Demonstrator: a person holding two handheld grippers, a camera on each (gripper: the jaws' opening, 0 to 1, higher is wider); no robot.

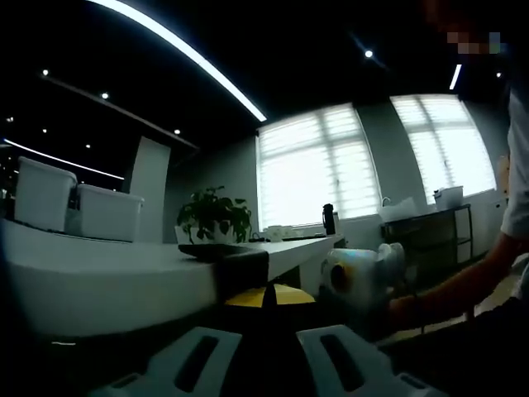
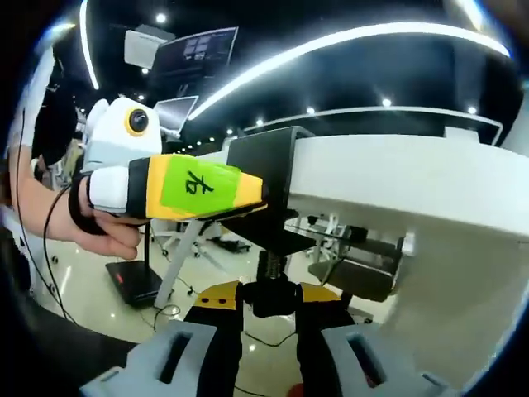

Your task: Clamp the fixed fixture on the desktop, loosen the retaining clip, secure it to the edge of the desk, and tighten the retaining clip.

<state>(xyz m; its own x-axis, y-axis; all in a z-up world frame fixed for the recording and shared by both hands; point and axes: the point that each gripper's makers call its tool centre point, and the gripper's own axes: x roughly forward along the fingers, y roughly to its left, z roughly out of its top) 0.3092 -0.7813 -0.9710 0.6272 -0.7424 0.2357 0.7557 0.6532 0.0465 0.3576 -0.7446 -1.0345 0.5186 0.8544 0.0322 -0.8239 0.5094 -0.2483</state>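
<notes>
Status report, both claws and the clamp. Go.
Left claw gripping the black clamp at the desk edge. Right claw closed around the clamp's screw knob below. Nothing in the way.

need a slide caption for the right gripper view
Black clamp fixture seated on the white desk edge; right tongs close around its screw knob while the left tongs steady it.

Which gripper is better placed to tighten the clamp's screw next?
Right, probably. The right gripper has its fingers around the screw knob under the black clamp at the desk edge. The left gripper is on the clamp's body, steadying it.
</notes>
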